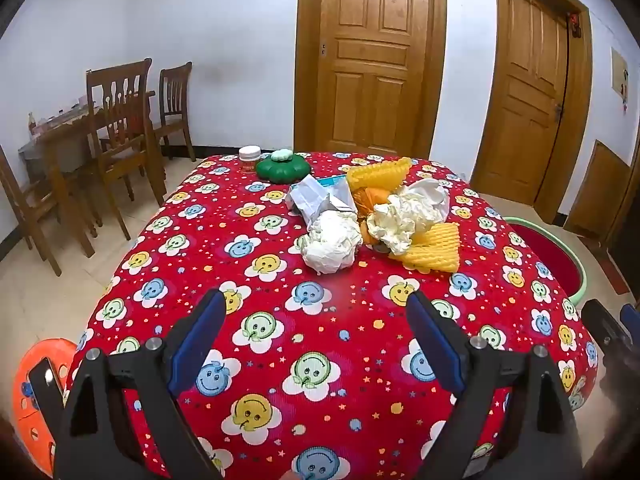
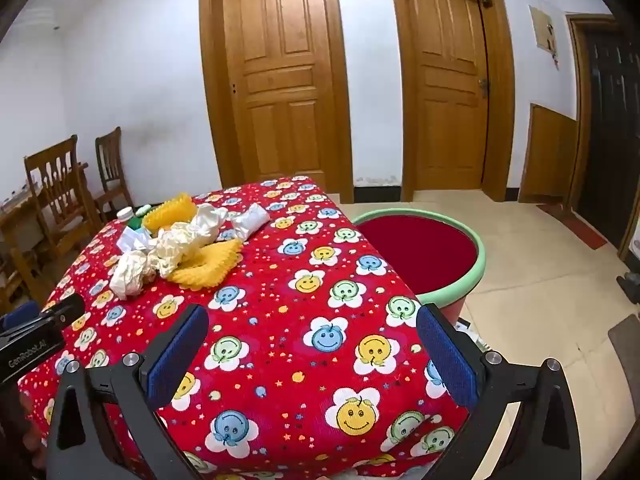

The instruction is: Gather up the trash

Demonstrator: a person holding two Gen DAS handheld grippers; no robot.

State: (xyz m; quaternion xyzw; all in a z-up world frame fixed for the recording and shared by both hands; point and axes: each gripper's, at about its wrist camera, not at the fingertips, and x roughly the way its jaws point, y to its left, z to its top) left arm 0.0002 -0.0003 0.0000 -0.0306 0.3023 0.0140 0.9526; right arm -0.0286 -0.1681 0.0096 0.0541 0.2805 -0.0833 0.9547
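Table [image 1: 320, 360]: trash pile [image 1: 372, 220] lies toward the far side. Jar [image 1: 249, 159] and lidded dish [image 1: 282, 167] stand behind it, far left. Basin [image 2: 460, 280] sits on floor, right of table. Chairs [image 1: 120, 132] stand left; doors [image 1: 372, 56] behind.

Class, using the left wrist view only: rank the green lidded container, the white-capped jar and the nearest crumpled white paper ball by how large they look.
1. Crumpled white paper ball, though it lies nearest the camera.
2. Green lidded container.
3. White-capped jar.
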